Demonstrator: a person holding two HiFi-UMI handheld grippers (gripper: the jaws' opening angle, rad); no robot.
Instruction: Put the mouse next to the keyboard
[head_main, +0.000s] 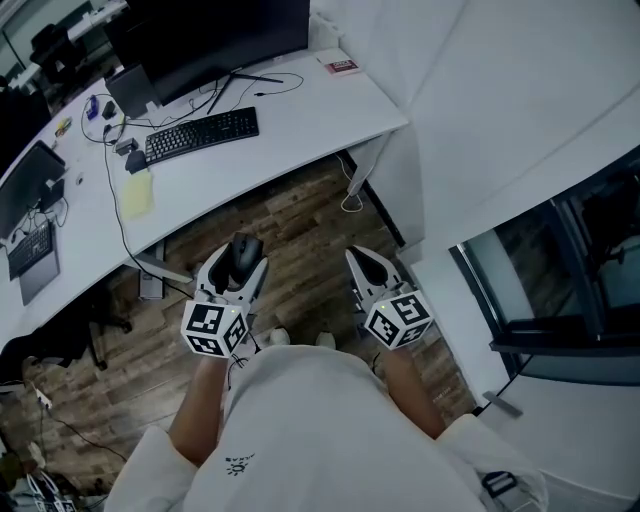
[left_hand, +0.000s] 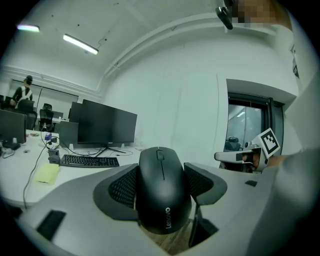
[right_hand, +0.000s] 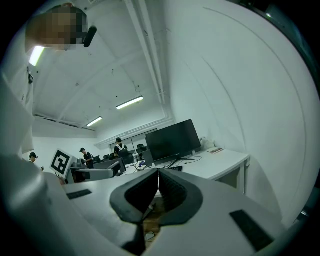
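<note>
"From overhead, the left tool (head_main: 238, 264) pinches the mouse (head_main: 243, 250) above the wood floor (head_main: 300, 225), well short of the desk (head_main: 310, 115) edge. There's bare desk right of the keyboard (head_main: 201, 134)."
"And the left gripper view?"
"Pads tight on both mouse flanks."
"The right tool (right_hand: 158, 186)?"
"Pressed together, seemingly empty."

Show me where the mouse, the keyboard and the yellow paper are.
mouse (left_hand: 162, 192), left gripper view, middle of its black back.
keyboard (head_main: 201, 133), head view, centre of its keys.
yellow paper (head_main: 137, 193), head view, middle of the sheet.
</note>
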